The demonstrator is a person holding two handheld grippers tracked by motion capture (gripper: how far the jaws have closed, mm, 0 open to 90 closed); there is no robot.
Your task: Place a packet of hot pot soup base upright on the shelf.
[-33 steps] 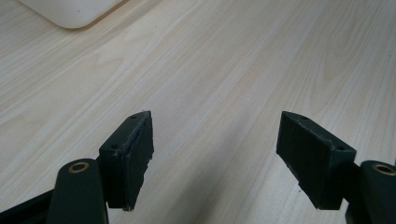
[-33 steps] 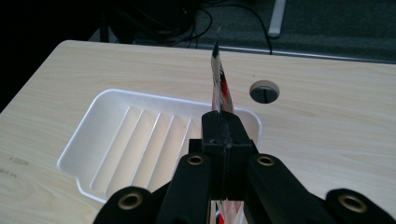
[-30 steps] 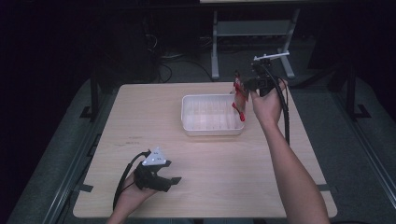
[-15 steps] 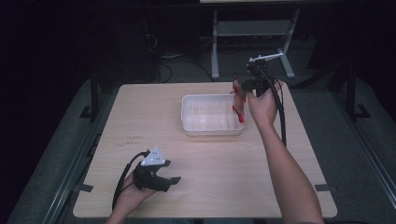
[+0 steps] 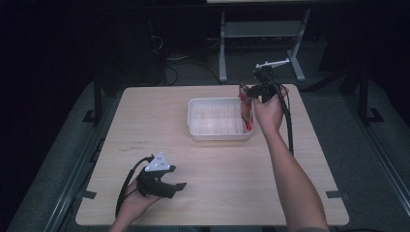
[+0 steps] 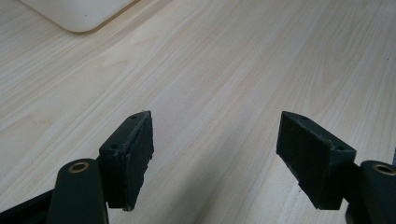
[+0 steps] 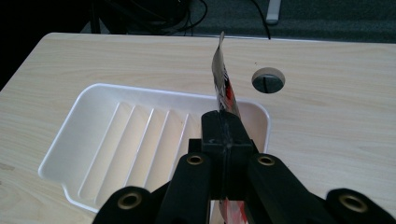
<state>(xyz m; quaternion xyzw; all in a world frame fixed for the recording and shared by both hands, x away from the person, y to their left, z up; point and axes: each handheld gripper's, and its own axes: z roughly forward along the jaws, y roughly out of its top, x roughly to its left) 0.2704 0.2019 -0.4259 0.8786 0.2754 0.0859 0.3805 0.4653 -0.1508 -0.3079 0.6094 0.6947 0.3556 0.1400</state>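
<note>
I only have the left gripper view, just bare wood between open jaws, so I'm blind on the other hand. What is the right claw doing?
Observer: The right claw is shut on a thin red-and-white packet, held on edge.
Operator: Where is it relative to the tray?
Observer: Over the right end of the white ribbed tray, by the high view.
Operator: Anything in the tray already?
Observer: No, its ribbed floor looks bare in the right gripper view.
Operator: And my left claw?
Observer: The left claw sits low at the table's near left, open.

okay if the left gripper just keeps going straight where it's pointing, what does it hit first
Probably nothing soon: the open left gripper looks along bare table. The white tray sits off to one side of that line, though depth is unclear.
</note>
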